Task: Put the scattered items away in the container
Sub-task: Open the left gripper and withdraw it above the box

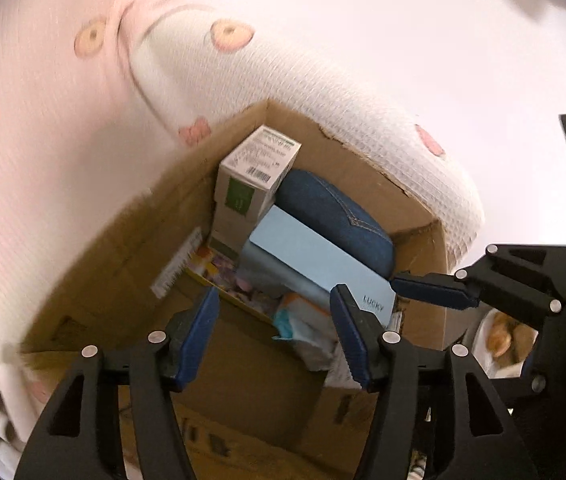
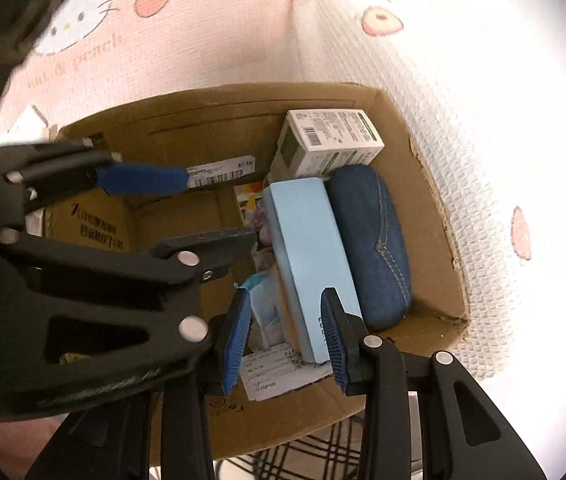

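A brown cardboard box (image 1: 95,264) (image 2: 435,184) sits on a pink printed bedspread. Inside lie a white and green carton (image 1: 257,176) (image 2: 331,144), a denim glasses case (image 1: 335,216) (image 2: 375,240), a light blue box (image 1: 315,264) (image 2: 311,256), a tissue pack (image 1: 303,324) (image 2: 267,304) and a colourful flat packet (image 1: 227,276) (image 2: 249,204). My left gripper (image 1: 275,336) (image 2: 219,208) hangs open and empty over the box. My right gripper (image 2: 287,340) is open over the near end of the light blue box; one of its fingers (image 1: 431,292) shows in the left wrist view.
The bedspread (image 1: 63,140) (image 2: 503,140) surrounds the box on all sides. A paper slip (image 2: 279,372) lies at the box's near wall. A plaid cloth (image 2: 323,456) lies below the box.
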### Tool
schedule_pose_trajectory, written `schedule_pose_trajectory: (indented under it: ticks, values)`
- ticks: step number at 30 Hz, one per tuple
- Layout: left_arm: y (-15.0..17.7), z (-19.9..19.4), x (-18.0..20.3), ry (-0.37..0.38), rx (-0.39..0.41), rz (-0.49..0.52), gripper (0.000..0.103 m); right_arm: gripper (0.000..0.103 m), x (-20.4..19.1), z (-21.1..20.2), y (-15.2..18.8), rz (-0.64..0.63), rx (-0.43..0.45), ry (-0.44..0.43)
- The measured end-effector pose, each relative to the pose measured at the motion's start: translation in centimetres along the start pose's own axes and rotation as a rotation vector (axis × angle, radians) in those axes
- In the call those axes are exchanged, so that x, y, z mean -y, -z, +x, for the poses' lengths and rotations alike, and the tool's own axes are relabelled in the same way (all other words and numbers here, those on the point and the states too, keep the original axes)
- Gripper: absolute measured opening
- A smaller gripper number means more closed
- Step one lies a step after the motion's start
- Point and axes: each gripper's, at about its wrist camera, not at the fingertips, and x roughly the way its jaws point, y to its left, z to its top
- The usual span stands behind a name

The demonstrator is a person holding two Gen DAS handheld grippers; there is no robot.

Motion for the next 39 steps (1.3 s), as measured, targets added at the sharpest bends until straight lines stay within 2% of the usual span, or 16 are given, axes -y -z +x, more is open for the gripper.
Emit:
schedule_pose_trajectory:
  ticks: [4,5,7,11,14,20,22,26,28,31,33,35,39]
  values:
    - [0.1,-2.0,-0.5,0.002,0.056,-0.059,0.063,0.035,-2.2,-1.2,1.0,-0.043,0.014,0.058]
    - [0.0,-2.3,-0.7,0.007,0.067,-0.072,0.063,0.038,-2.8,-1.8,1.3,-0.058,0.027,0.067]
    - [-0.2,-3.4,-1.1,0.007,0.087,-0.098,0.063,0.053,-4.0,-2.5,1.9,-0.075,0.049,0.074]
    - [0.4,-5.6,-1.0,-0.041,0.116,-0.077,0.065,0.055,-4.8,-3.6,2.7,-0.081,0.085,0.058]
    - [1.1,-6.5,-0.4,-0.124,0.119,0.009,0.066,0.055,-5.4,-3.7,3.0,-0.078,0.093,0.053]
    - [3.7,-7.6,2.2,-0.348,0.072,0.271,0.071,0.056,-5.8,-3.8,3.7,-0.063,0.104,0.07]
    - [4.3,-7.6,2.4,-0.345,0.038,0.281,0.071,0.056,-5.5,-3.8,3.8,-0.04,0.107,0.072]
    - [5.1,-8.0,2.4,-0.268,-0.037,0.253,0.071,0.056,-5.6,-4.1,3.9,-0.019,0.118,0.067]
    - [5.5,-8.3,2.6,-0.27,-0.062,0.256,0.071,0.056,-6.0,-4.6,3.9,-0.023,0.13,0.067]
    - [5.7,-9.2,2.8,-0.291,-0.073,0.252,0.071,0.059,-6.9,-5.5,4.0,-0.053,0.155,0.083]
    - [5.7,-9.8,2.9,-0.267,-0.086,0.236,0.071,0.066,-7.3,-5.9,4.1,-0.065,0.166,0.088]
    - [5.7,-10.1,2.9,-0.24,-0.094,0.219,0.071,0.067,-7.5,-6.3,4.2,-0.074,0.177,0.086]
    - [5.8,-10.3,3.3,-0.197,-0.102,0.212,0.071,0.07,-7.9,-6.9,4.3,-0.09,0.191,0.159]
